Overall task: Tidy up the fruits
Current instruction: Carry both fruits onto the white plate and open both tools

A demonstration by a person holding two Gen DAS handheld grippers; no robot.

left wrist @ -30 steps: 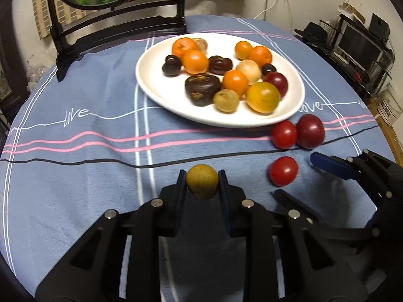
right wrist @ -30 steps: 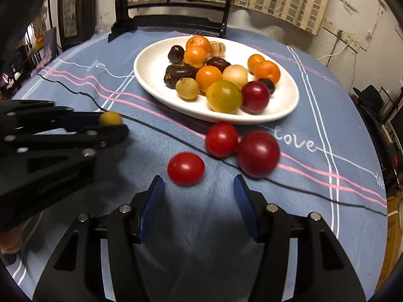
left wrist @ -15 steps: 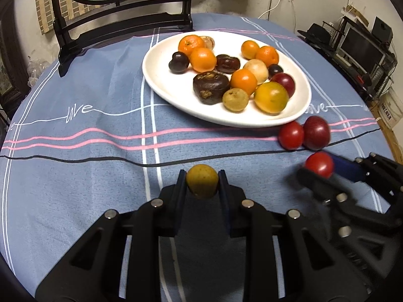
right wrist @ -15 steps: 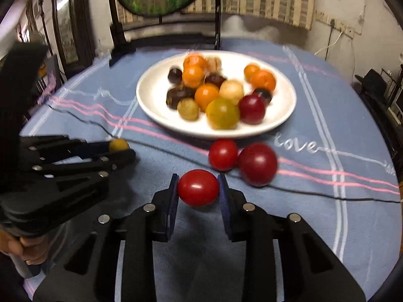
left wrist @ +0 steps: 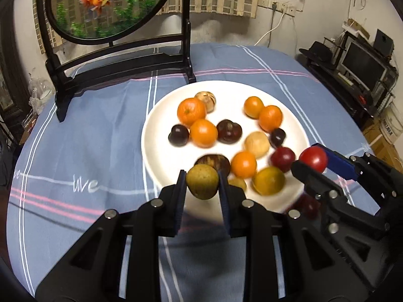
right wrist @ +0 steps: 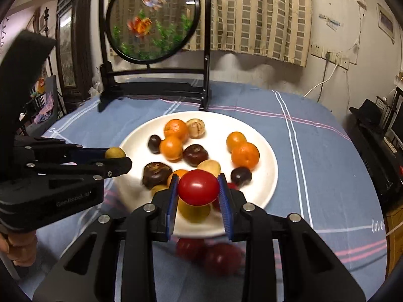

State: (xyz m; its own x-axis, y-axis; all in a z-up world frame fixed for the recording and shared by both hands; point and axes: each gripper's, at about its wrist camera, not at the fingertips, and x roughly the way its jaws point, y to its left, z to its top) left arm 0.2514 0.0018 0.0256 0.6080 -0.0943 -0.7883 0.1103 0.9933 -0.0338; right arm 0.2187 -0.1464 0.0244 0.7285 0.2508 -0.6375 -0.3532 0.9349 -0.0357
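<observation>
Near half of the white plate (left wrist: 151, 136) is crowded: oranges (left wrist: 203, 133), dark fruits (left wrist: 229, 131) and a yellow-green fruit (left wrist: 269, 180) sit close together. Bare plate remains along its left rim and between the two orange clusters. Two red fruits (right wrist: 209, 253) lie on the worktop (left wrist: 100, 136) just before the plate's near edge. The framed round screen (right wrist: 152, 17) stands behind the plate, blocking approach from the far side. Worktop left of the plate is open cloth.
</observation>
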